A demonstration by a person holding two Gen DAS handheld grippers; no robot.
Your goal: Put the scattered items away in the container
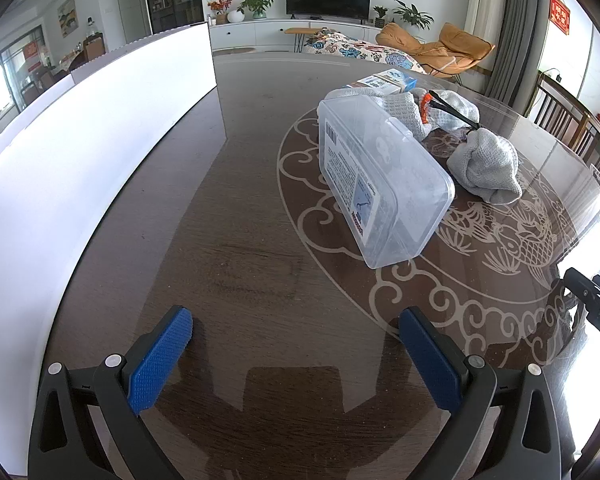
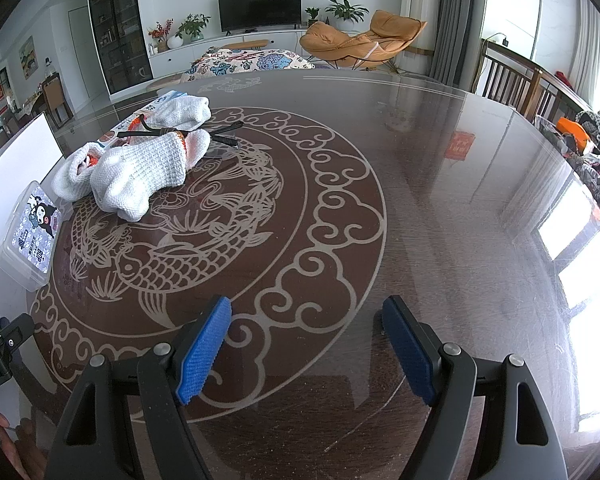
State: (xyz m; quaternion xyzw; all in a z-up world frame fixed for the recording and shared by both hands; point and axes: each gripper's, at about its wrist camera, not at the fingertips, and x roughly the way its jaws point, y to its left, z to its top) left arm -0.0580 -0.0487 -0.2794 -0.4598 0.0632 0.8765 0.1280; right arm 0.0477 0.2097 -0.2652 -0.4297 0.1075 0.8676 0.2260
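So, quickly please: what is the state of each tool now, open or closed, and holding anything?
Left tool: open, holding nothing, above the dark glass-topped table.
Right tool: open, holding nothing.

A home living room, seen across a dark desk.

Far ahead of the hand-held gripper, a television sits on a low white cabinet among potted plants. An orange lounge chair stands ahead to the right, beside grey curtains. Wooden dining chairs line the desk on the right.
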